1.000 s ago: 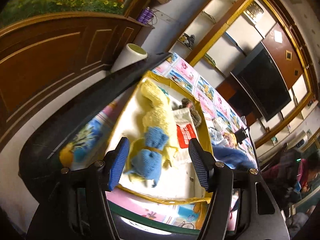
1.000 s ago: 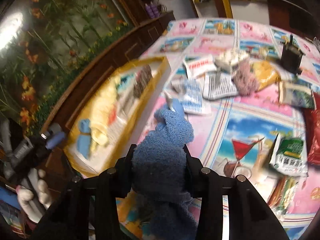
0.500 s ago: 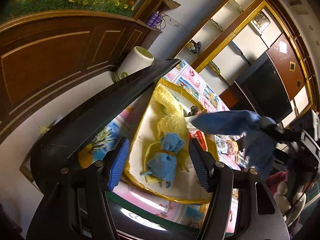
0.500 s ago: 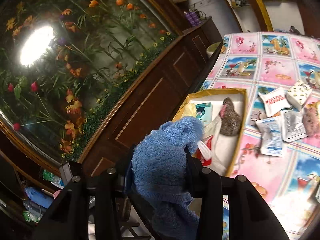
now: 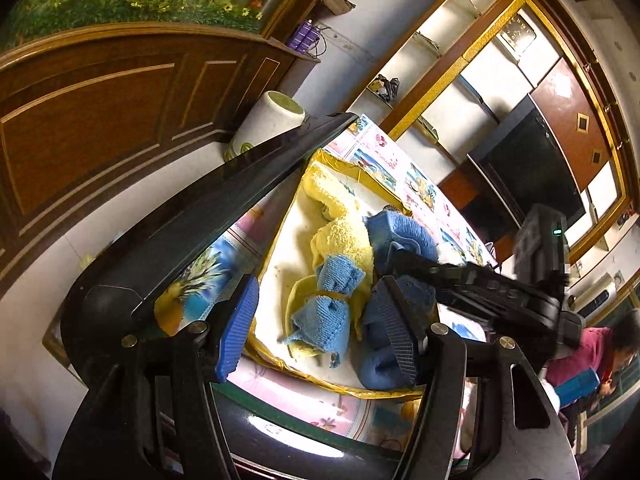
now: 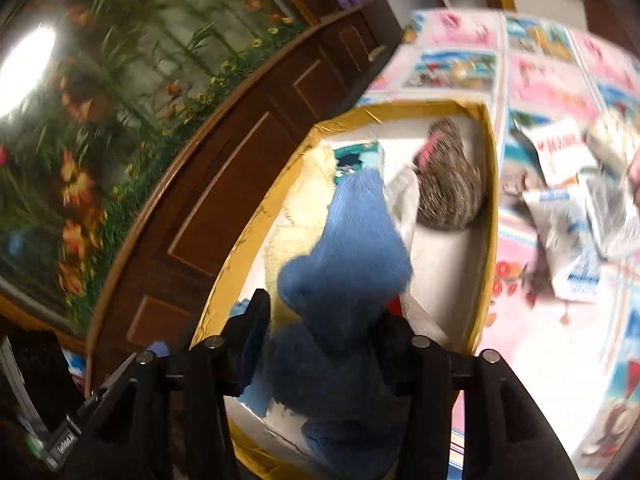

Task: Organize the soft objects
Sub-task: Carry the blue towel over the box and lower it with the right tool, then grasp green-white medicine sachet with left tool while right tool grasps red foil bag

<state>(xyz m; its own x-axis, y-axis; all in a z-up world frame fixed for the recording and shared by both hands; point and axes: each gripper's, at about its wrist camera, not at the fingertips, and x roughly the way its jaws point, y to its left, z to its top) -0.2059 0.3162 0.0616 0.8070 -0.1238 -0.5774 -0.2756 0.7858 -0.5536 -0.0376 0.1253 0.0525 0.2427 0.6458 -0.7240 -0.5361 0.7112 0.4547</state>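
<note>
A gold-rimmed white box (image 5: 332, 160) (image 6: 490, 200) sits on the picture tablecloth. In it lie a yellow towel (image 5: 340, 236) (image 6: 316, 184), a light blue cloth bundle (image 5: 332, 304) tied with a yellow band, and a brown knitted piece (image 6: 452, 196). My right gripper (image 6: 326, 312) (image 5: 400, 260) reaches over the box with a dark blue towel (image 6: 352, 240) (image 5: 404, 228) between its jaws. The jaws are opening, a gap shows beside the left finger, and the towel sags into the box. My left gripper (image 5: 316, 292) hovers open over the box's near end, holding nothing.
Several sachets and packets (image 6: 568, 232) lie on the cloth right of the box. A black glossy table edge (image 5: 220, 208) and a dark wooden panel (image 6: 248, 152) run along the box's left side. A white cup (image 5: 272, 120) stands beyond. A person (image 5: 600, 344) sits far right.
My right gripper carried the dark blue towel from the table over the box and lowered it in, and its jaws have loosened. The left gripper stayed open in place.
</note>
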